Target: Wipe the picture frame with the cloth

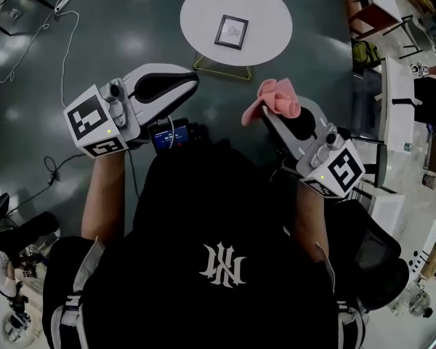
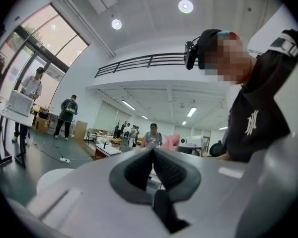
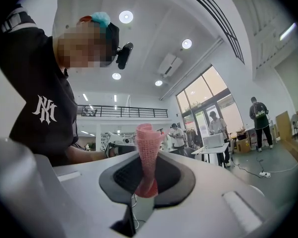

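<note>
With the pink cloth [image 1: 275,99] pinched in the right gripper [image 1: 260,113] jaws and the left gripper [image 1: 191,80] pressed shut and empty, the picture frame [image 1: 231,32] lies on the round bench [image 1: 200,9] well ahead, likely best met by a flat, light sweep.

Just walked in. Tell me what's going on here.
A person faces a round white table, tongs in each hand. The right tongs are shut on a pink cloth; the left tongs are shut and empty. The picture frame lies flat on the table, untouched, with both tongs short of it. Wiping has not begun.
</note>
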Tool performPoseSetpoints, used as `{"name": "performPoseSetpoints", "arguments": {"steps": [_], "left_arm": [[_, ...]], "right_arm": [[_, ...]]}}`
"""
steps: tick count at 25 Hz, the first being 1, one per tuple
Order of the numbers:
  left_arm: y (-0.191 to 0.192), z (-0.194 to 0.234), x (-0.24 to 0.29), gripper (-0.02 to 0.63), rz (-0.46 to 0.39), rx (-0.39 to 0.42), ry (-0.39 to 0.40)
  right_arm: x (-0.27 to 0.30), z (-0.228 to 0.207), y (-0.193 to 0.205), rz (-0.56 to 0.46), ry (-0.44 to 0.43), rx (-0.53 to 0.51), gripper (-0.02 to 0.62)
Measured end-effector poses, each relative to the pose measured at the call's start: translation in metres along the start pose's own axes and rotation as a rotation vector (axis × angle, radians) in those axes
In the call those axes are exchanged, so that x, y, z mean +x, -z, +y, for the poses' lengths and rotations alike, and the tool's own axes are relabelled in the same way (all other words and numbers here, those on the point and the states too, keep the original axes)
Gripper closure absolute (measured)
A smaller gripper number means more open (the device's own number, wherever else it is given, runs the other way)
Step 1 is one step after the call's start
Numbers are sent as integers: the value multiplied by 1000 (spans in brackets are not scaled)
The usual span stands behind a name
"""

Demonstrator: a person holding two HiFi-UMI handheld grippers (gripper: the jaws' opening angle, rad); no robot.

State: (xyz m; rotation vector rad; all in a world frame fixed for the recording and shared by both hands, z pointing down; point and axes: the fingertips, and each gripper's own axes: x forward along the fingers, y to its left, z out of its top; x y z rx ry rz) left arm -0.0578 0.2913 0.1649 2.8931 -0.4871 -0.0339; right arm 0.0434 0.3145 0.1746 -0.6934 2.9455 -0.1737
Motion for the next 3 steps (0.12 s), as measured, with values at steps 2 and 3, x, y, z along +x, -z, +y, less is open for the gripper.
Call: {"name": "performPoseSetpoints", "arguments": {"steps": [2,3], "left_arm": [[5,-2,-2,604,6,-3,-1],[6,-4,-2,604,8,-3,0]], "right_arm": [[1,7,3,4,-4,-7,558],[1,10,5,6,-5,-10,558]]}}
